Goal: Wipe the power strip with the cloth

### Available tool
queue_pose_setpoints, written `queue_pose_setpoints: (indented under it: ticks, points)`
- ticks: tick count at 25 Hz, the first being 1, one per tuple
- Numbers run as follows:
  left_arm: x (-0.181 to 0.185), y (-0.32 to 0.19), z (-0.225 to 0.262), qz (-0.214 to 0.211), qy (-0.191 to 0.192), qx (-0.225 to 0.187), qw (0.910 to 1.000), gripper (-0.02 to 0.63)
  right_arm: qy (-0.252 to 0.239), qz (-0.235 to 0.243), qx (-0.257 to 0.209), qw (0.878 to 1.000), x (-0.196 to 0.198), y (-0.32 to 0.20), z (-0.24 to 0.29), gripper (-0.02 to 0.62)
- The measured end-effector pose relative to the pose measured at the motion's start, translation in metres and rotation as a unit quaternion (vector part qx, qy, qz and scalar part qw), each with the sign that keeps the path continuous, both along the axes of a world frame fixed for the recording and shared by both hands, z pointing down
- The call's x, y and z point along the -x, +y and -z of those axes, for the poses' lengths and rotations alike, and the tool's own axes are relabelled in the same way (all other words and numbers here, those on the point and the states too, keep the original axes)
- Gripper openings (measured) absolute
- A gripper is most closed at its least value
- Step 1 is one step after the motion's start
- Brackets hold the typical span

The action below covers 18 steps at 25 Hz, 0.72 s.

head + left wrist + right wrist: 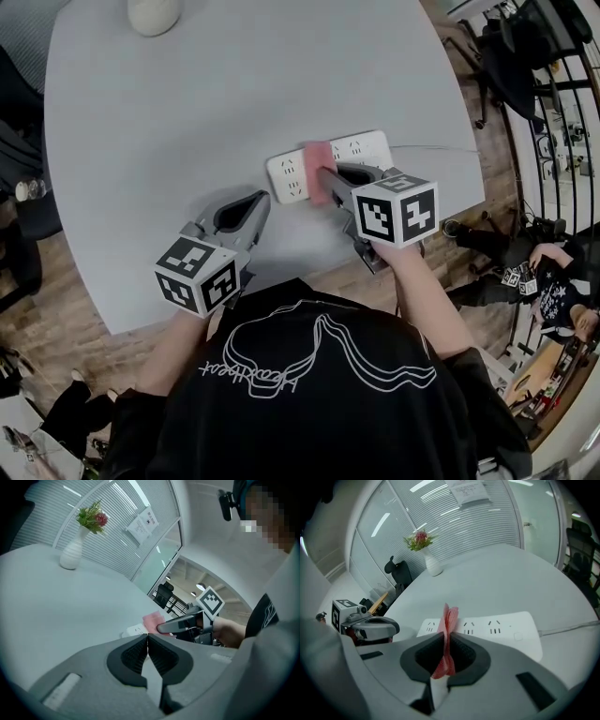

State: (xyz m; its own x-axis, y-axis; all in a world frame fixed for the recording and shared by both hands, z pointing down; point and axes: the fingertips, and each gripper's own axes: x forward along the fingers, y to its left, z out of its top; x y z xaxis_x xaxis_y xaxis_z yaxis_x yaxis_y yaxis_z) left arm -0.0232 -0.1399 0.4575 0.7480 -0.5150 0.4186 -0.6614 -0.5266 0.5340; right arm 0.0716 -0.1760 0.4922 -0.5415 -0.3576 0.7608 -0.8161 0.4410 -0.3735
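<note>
Head view: right gripper [325, 184] has the pink cloth [319, 153] over the middle of the strip [289, 178], which lies near the table's [141, 141] near-right edge. Left gripper [266, 200] is just near-left of the strip.

Left gripper view: my jaws are pressed together with nothing between them.

Right gripper view: jaws clamped on the cloth [450, 618], which stands upright in front of the strip [501, 626]. Cable [572, 629] runs off right.

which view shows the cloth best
The right gripper view: the cloth stands close up, pinched between the right gripper's shut jaws, over the power strip. The head view shows only a pink patch on the strip beyond that gripper; the left gripper view, a small pink corner behind it.
</note>
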Motion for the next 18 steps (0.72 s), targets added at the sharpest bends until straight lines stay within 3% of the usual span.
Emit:
queue_pose_setpoints:
  ticks: [18]
  points:
    - [-0.015, 0.001, 0.006, -0.018, 0.006, -0.004, 0.9998, 0.014, 0.033, -0.065, -0.016, 0.997, -0.071, -0.015, -0.002, 0.037]
